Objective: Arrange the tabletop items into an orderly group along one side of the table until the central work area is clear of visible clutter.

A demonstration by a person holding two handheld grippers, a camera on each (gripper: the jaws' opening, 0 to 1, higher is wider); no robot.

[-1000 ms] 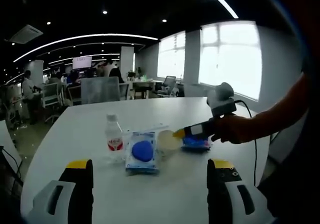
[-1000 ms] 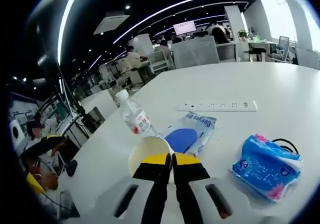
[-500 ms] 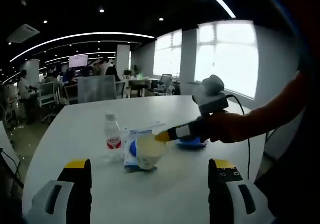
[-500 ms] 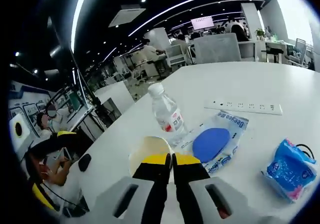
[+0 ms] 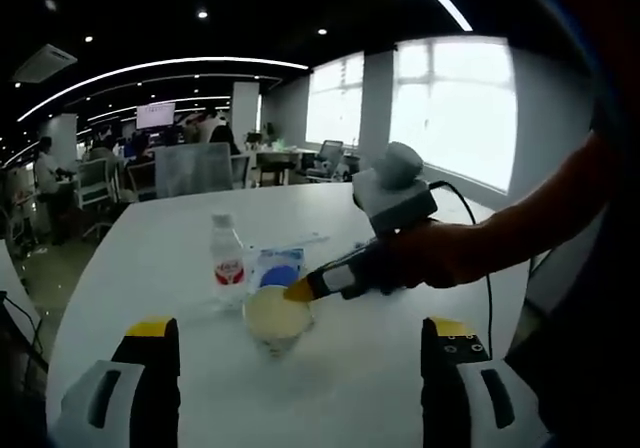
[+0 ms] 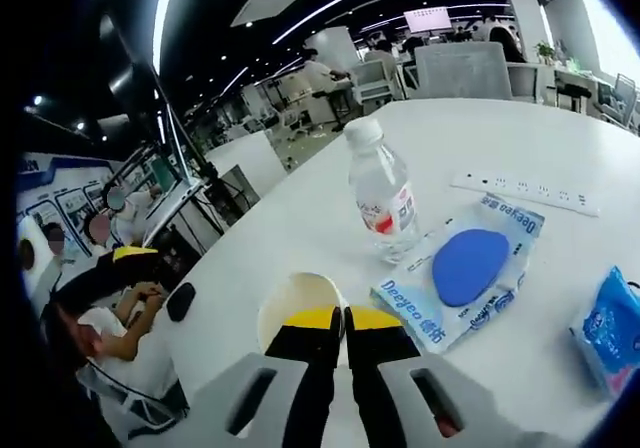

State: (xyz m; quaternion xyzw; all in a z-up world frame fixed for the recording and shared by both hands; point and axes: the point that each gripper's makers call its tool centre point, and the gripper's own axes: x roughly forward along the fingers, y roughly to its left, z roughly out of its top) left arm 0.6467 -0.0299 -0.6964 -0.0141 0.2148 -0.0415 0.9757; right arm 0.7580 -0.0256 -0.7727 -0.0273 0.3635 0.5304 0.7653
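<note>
The right gripper [image 6: 345, 320] has its jaws pinched tight on the rim of a paper cup [image 6: 297, 308], low over the tabletop [image 6: 300, 228]. The left gripper [image 5: 295, 343] waits w/ jaws wide, holding nothing. Just past the cup stand a water bottle [image 6: 385, 190] & a blue wipes pack [image 6: 470, 268] (power strip [image 6: 525, 190] farther back). Step looks like moving the cup; next, set it down beside the bottle.

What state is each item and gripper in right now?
Paper cup: pinched at its rim by the right gripper.
Right gripper: shut on the paper cup.
Left gripper: open, holding nothing.
Water bottle: upright, capped.
Wipes pack: lying flat beside the water bottle.
Blue packet: lying on the table.
Power strip: flat on the table.
</note>
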